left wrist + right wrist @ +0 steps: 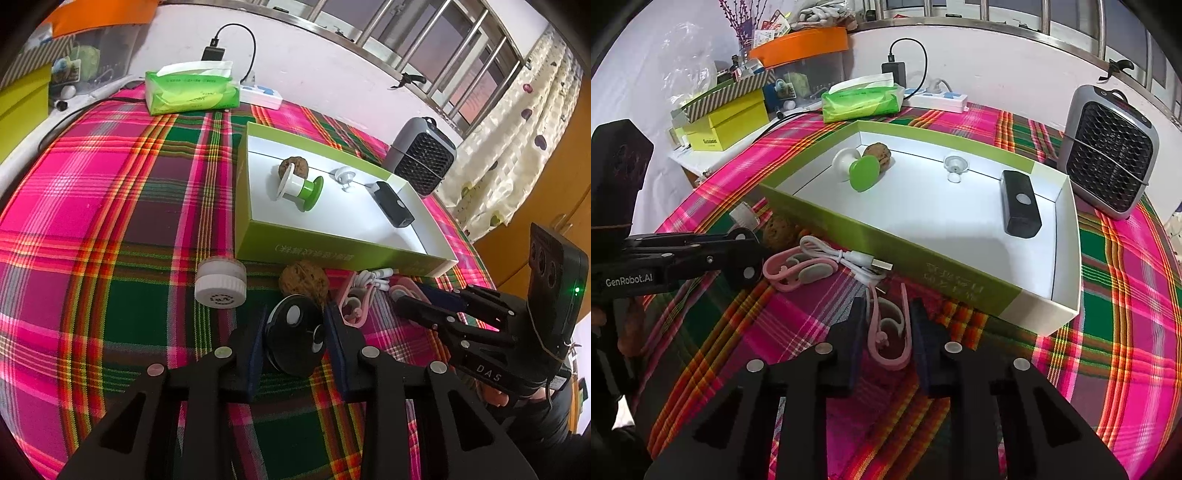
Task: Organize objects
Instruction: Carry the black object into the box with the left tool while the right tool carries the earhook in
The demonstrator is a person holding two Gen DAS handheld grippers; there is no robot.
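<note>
Both tongs are working at the near edge of the desk, just in front of the green box [886,240], and the step in hand looks like picking up loose things to put into it.

The left tongs [295,332] are standing around a black disc [295,334]. The pads are lying at both its sides, touching or nearly so, but I cannot tell if they are already pressing on it. A walnut [303,281] is lying just behind the disc, and a white jar [220,282] is lying to its left, both near the box's front wall.

The right tongs [888,332] are apart, with a pink ear hook [890,332] lying between the pads; they are not pinching it yet. A second pink hook [798,271] and a white cable [846,258] are lying a bit further, against the box wall.

Inside the box, a green-white spool [855,166], another walnut [879,155], a small white cup [956,166] and a black device [1021,208] are already lying, so I judge the task is partly done.

Next, each pair of tongs should close firmly, lift above the wall and carry its thing over to a free part of the box floor. The hook is thin and soft, so it may slip; the disc is round and may roll out.
</note>
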